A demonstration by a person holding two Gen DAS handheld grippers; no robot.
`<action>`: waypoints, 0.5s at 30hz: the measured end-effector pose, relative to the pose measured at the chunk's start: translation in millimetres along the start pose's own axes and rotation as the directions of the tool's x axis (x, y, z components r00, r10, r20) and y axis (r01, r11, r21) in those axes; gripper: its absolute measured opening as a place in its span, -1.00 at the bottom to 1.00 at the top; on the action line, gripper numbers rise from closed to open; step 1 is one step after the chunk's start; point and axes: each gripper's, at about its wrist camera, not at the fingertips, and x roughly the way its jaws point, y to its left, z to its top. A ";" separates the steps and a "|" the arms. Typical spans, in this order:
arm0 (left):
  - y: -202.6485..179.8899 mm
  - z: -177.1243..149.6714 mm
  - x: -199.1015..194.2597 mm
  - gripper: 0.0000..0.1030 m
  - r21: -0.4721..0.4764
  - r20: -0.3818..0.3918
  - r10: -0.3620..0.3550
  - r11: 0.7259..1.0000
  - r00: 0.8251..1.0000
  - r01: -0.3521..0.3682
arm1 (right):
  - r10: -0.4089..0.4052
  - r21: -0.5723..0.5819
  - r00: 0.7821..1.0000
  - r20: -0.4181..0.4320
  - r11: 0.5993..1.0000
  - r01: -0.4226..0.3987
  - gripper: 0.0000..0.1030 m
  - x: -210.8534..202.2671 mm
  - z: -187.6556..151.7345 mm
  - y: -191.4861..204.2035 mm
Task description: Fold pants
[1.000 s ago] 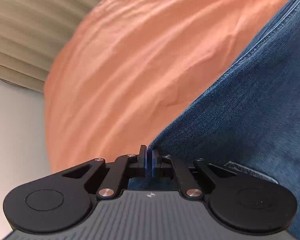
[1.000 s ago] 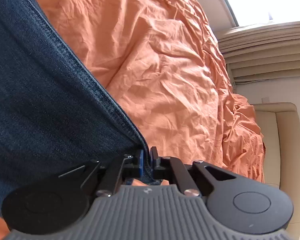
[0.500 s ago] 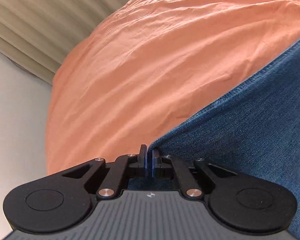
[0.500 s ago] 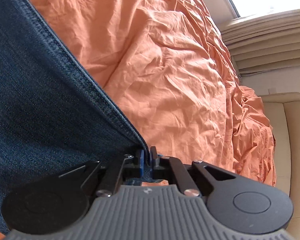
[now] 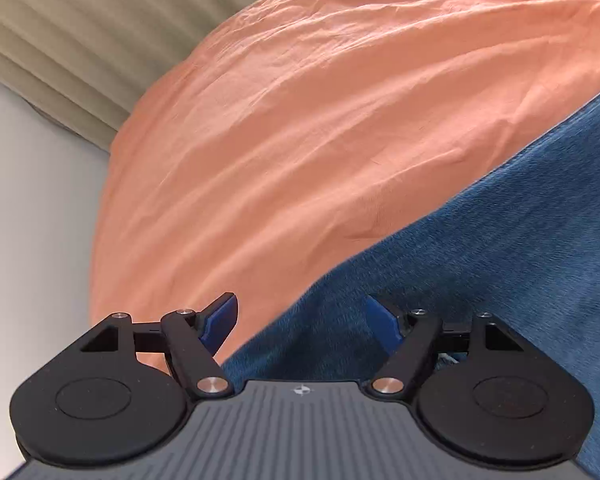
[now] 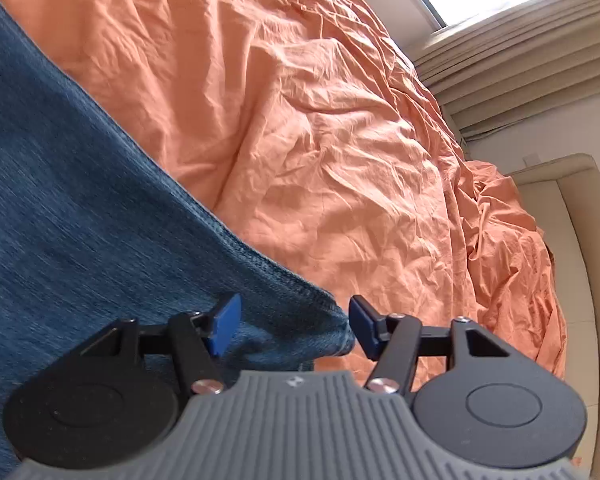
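Blue denim pants [image 5: 480, 264] lie flat on wrinkled orange cotton bedsheet [image 5: 320, 120], filling lower right of the left view. Left gripper [image 5: 302, 322] and right gripper [image 6: 288, 326] have just been opening; jaws apart, corners released between them. Lift clear without snagging the stitched hem.

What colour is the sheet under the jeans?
Orange bed sheet, seen best in the right wrist view.

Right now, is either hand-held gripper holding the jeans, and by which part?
Nothing is held. Both have just been opening: the left hand-held gripper and right hand-held gripper stand open, each straddling a corner of the jeans without the pads pressing.
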 end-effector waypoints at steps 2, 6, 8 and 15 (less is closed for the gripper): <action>8.9 -8.3 -14.9 0.66 -0.041 0.008 -0.026 0.999 1.000 0.026 | 0.050 0.063 0.998 0.041 0.997 -0.053 0.12 -24.7 1.3 4.7; 38.2 -39.7 -44.3 0.60 -0.206 0.014 -0.109 0.972 0.994 0.110 | 0.217 0.222 0.963 0.160 0.943 -0.249 0.14 -83.4 2.8 24.2; 53.8 -64.2 -57.8 0.59 -0.300 0.022 -0.142 0.943 0.990 0.142 | 0.305 0.282 0.927 0.216 0.890 -0.358 0.15 -110.0 2.8 40.2; 114.7 -166.8 -90.0 0.46 -0.655 0.131 -0.156 0.728 0.979 0.204 | 0.463 0.362 0.804 0.373 0.726 -0.585 0.16 -181.3 -0.7 127.5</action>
